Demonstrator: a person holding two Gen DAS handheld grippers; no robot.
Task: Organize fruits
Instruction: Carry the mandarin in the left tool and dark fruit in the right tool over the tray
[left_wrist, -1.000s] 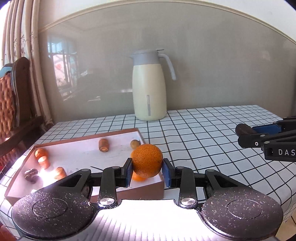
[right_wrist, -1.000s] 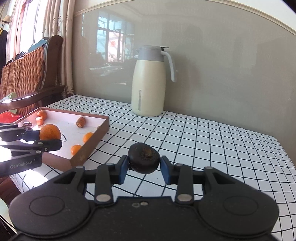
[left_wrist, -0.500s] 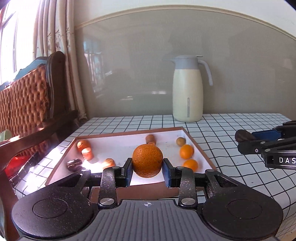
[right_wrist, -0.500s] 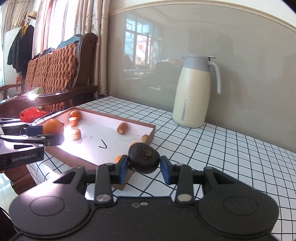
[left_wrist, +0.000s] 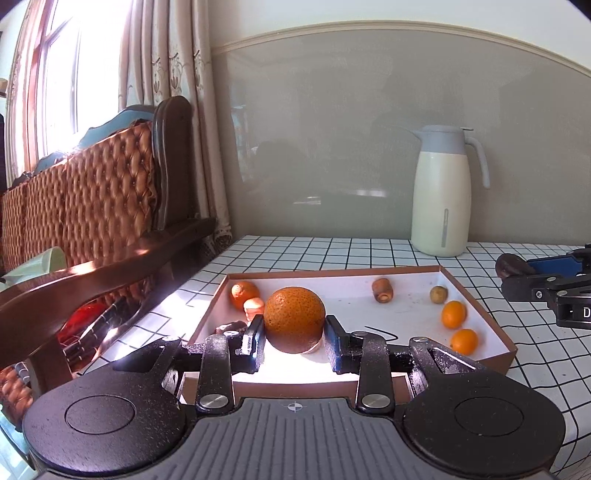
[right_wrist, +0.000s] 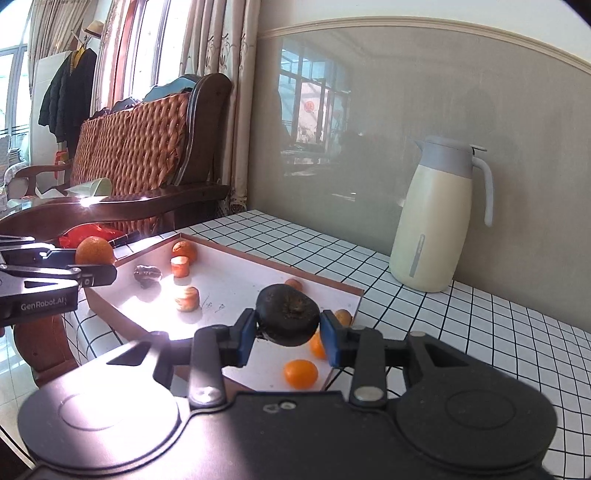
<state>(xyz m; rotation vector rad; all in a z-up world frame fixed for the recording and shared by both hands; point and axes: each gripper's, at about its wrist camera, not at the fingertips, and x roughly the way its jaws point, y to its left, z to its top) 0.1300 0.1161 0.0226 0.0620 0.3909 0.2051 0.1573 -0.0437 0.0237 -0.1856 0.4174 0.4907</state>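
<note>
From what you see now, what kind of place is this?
Probably a home living or dining room: a table with a checked cloth, a cream thermos jug, a wooden armchair with a woven back, and curtains at a window.

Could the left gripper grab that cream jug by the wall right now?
Probably not. The left gripper is already shut on the big orange, so nothing else fits, and the tray lies between it and the jug.

The worktop (left_wrist: 332, 251) wears a white cloth gridded in black lines. A shallow brown-walled tray (left_wrist: 480, 295) with a white floor lies on it toward the left edge. A cream jug (left_wrist: 441, 199) with a grey top stands upright behind the tray, near the wall.
</note>
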